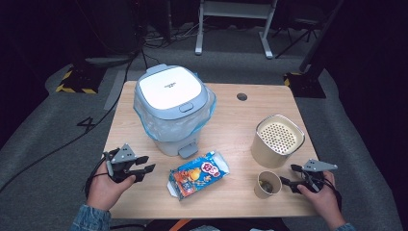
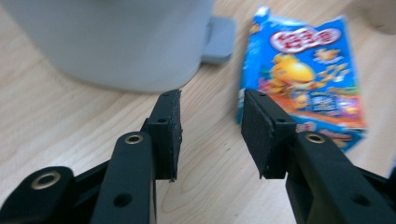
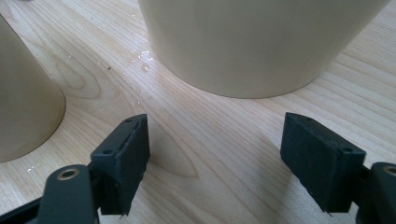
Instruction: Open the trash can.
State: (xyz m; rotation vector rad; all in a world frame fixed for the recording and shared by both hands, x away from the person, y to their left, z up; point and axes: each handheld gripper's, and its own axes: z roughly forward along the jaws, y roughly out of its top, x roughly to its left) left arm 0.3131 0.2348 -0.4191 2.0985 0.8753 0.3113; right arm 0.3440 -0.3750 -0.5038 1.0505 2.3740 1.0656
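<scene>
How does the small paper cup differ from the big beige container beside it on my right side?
The paper cup is much smaller and shorter than the beige container. The cup's mouth is open, with something dark inside; the container's top carries a perforated insert. The cup sits at the table's near edge beside the right gripper; the container stands farther back. Both are beige, upright and ungripped.

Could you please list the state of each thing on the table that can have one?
White-lidded grey pedal bin: lid shut, blue liner fitted.
Blue snack packet: lying flat, end torn open.
Cream perforated-top canister: upright.
Small paper cup: upright, something inside.
Left gripper: open, nothing between its jaws.
Right gripper: open, beside the cup.
</scene>
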